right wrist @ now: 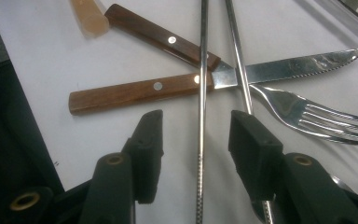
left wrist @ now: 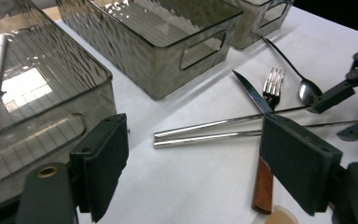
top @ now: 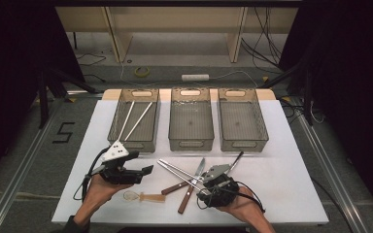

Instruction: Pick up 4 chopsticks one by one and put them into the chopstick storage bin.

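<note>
In the high view, a white table (top: pixel 281 160) bears three grey bins in a row at its far edge. The left bin (top: pixel 148 141) holds two chopsticks (top: pixel 137 121); the middle bin (top: pixel 191 143) and the right bin (top: pixel 243 143) lie beside it toward three o'clock. The left gripper (top: pixel 148 170), held in the left hand (top: pixel 99 189), hovers just below the left bin with its jaws apart and nothing between them. At five o'clock from the middle bin lies a crossed heap of cutlery: a pair of metal chopsticks (top: pixel 175 169), a knife (top: pixel 190 187) and a fork (top: pixel 175 188) with wooden handles. The right gripper (top: pixel 206 182) sits over the heap's three o'clock end. A pale spoon (top: pixel 143 196) lies at seven o'clock from the heap.

In the left gripper view, the released jaws frame the metal chopsticks (left wrist: pixel 205 132) at centre; a metal spoon (left wrist: pixel 307 91) lies toward two o'clock, touching the other gripper's jaw.

In the right gripper view, one chopstick (right wrist: pixel 201 116) runs from twelve to six o'clock between the jaws. The pads stand half apart on either side, not pressing it. The second chopstick (right wrist: pixel 237 65) passes behind the jaw on the right. The knife (right wrist: pixel 177 86) crosses beneath both.
</note>
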Tool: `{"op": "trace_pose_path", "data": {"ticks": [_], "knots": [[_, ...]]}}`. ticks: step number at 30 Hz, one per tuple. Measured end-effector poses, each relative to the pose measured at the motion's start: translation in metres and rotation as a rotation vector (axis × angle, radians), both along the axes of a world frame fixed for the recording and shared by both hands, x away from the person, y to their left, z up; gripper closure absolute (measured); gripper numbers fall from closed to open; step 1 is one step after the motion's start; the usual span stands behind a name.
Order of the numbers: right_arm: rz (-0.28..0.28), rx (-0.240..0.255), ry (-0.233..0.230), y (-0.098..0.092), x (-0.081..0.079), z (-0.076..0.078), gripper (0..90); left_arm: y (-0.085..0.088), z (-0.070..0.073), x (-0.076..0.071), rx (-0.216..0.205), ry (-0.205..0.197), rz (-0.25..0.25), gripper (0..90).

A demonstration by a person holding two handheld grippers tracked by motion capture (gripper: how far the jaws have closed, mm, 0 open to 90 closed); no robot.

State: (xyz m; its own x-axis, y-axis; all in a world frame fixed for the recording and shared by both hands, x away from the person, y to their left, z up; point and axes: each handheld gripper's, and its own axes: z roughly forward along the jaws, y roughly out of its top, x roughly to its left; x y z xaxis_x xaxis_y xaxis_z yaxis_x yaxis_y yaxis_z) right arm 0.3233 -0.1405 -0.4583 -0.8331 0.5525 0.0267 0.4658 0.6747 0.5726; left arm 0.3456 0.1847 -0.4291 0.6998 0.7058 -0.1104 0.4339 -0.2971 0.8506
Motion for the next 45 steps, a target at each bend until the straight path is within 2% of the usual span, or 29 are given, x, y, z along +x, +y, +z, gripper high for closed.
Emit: {"op": "trace_pose_path", "data": {"ticks": [7,14,24,29,33,35,36,39,40,43,45], "knots": [[-0.005,-0.041,0.014,0.006,0.008,-0.007,65.6,-0.004,-0.006,-0.008,0.014,0.009,-0.016,23.1],[0.021,-0.077,0.028,0.013,0.013,-0.011,71.7,-0.012,-0.006,-0.013,0.032,0.006,-0.051,22.9],[0.036,-0.102,0.028,0.020,0.015,-0.012,79.0,-0.017,-0.009,-0.016,0.056,0.015,-0.085,22.3],[0.032,-0.099,0.018,0.022,0.015,-0.012,85.7,-0.020,-0.009,-0.017,0.070,0.019,-0.098,21.8],[0.044,-0.112,0.015,0.022,0.015,-0.012,86.6,-0.022,-0.010,-0.017,0.074,0.019,-0.105,21.7],[0.029,-0.098,0.030,0.022,0.014,-0.010,87.2,-0.022,-0.009,-0.018,0.074,0.018,-0.109,21.7],[0.046,-0.109,0.029,0.021,0.015,-0.009,87.3,-0.022,-0.009,-0.017,0.076,0.014,-0.111,21.8],[0.045,-0.090,0.021,0.020,0.014,-0.004,87.5,-0.023,-0.009,-0.017,0.078,0.015,-0.113,21.8],[0.062,-0.087,0.016,0.019,0.015,-0.003,87.5,-0.024,-0.009,-0.017,0.078,0.019,-0.117,21.8],[0.057,-0.078,0.021,0.018,0.013,0.002,87.5,-0.026,-0.009,-0.018,0.092,0.019,-0.130,22.1],[0.069,-0.076,0.006,0.016,0.013,0.003,87.5,-0.029,-0.009,-0.019,0.104,0.014,-0.144,22.2]]}}
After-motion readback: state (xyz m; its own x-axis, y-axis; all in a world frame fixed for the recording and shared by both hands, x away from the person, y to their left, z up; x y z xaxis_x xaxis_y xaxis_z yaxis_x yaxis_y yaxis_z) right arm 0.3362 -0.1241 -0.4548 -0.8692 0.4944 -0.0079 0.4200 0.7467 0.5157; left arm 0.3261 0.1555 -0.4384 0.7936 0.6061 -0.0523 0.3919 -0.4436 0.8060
